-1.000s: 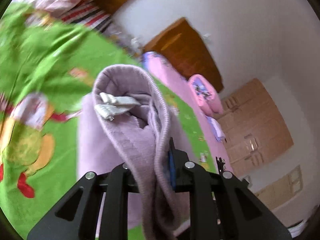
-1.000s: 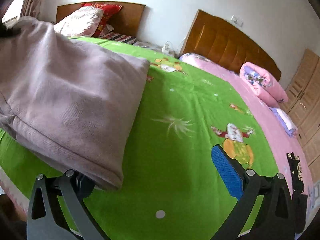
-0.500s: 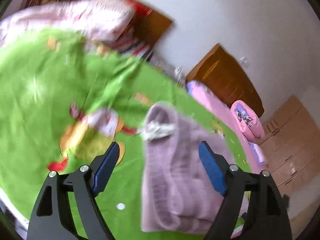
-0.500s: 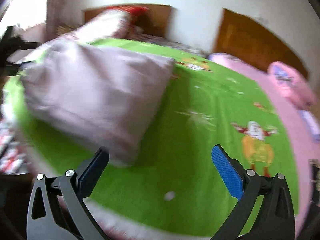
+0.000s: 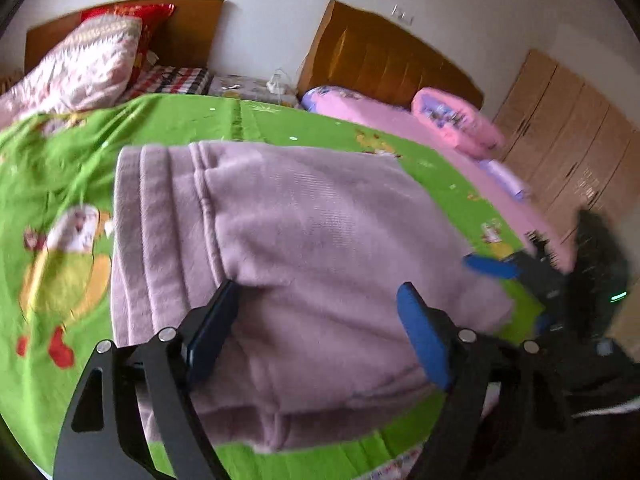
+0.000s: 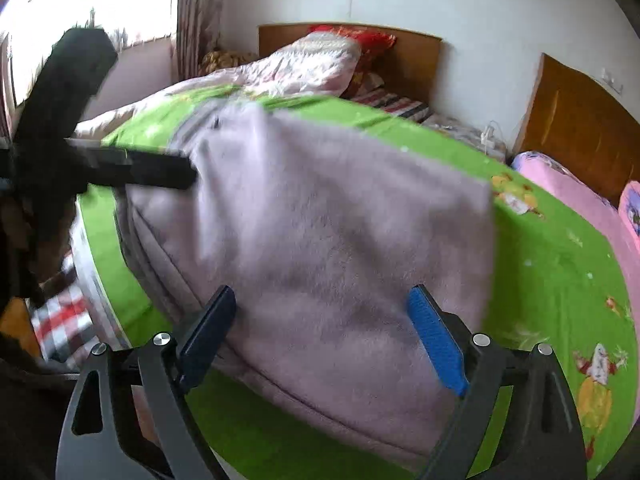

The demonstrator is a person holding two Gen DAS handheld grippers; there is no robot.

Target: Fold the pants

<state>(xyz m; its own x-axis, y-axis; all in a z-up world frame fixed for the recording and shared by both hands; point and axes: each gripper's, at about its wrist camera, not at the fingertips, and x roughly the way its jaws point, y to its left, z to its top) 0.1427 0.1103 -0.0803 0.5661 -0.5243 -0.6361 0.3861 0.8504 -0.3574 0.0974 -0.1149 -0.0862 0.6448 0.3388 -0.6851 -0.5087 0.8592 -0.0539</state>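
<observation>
The lilac fleece pants [image 5: 312,264] lie folded in a thick stack on the green bedspread [image 5: 56,280], waistband bands toward the left. They also show in the right wrist view [image 6: 332,240]. My left gripper [image 5: 320,328] is open, its blue-padded fingers spread above the near edge of the stack, holding nothing. My right gripper [image 6: 324,336] is open too, fingers spread over the near edge of the pants. The right gripper shows at the right of the left wrist view [image 5: 520,272]; the left gripper shows at the left of the right wrist view [image 6: 132,168].
The green cartoon-print spread [image 6: 560,280] covers the bed. A floral quilt [image 5: 76,68] and red pillow lie by the headboard. A second bed with pink bedding [image 5: 452,128] stands to the right, before wooden wardrobes [image 5: 580,132]. The bed's front edge is just below the pants.
My left gripper let go of the pants and opened; the stack now lies flat on the spread. Both grippers have swung in over its near edge.
</observation>
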